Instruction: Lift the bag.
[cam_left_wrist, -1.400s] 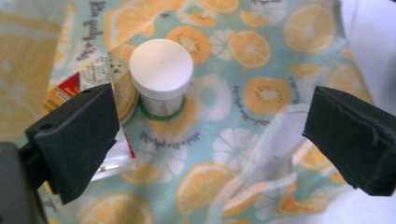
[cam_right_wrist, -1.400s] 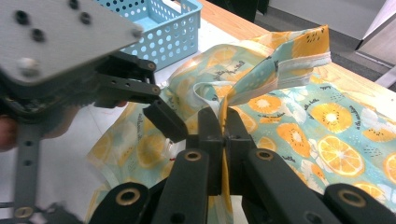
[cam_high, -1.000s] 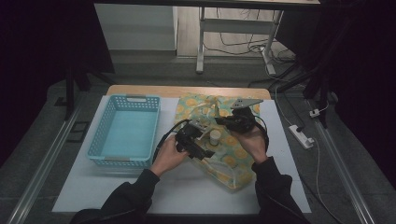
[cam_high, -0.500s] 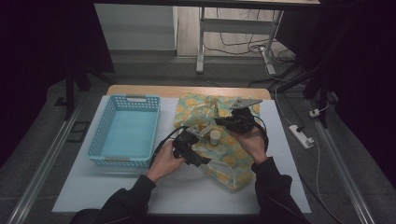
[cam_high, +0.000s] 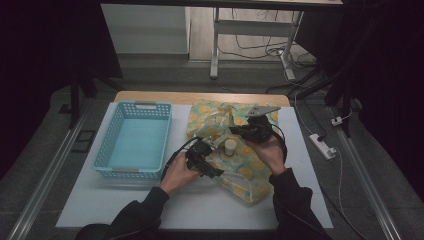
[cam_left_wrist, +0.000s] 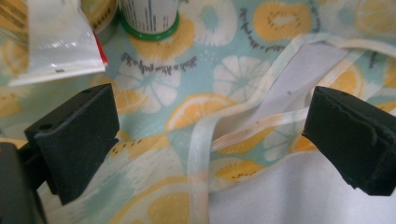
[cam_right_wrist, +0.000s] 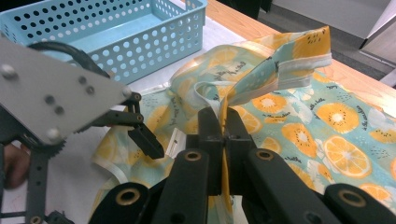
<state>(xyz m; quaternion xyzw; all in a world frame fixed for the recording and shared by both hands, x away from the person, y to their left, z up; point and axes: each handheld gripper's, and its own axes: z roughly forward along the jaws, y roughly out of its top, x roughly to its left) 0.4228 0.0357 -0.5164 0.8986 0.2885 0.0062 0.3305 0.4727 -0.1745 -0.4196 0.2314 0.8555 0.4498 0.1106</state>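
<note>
The fruit-print cloth (cam_high: 235, 150) lies spread on the bench (cam_high: 300, 200), right of the blue basket (cam_high: 132, 140), with a small jar (cam_high: 229, 147) and a packet (cam_left_wrist: 60, 42) resting on its middle. The right tongs (cam_right_wrist: 223, 126) are clenched on a fold of the cloth's hem and hold that strip lifted above the rest, at the far right side of the bundle. The left tongs (cam_left_wrist: 210, 140) are released, jaws wide apart, poised low over the near left part of the cloth.

What matters for the next move, as I judge it, is the white-edged hem (cam_left_wrist: 201, 154) lying directly between those open jaws in the left gripper view: it runs roughly away from the tongs, along their line of sight, so the jaws straddle it crosswise and could close on it where they stand. The jar sits just beyond, farther from the person, near enough that a forward push might nudge it. The left hand (cam_high: 177, 172) is the nearer one to this edge.
</note>
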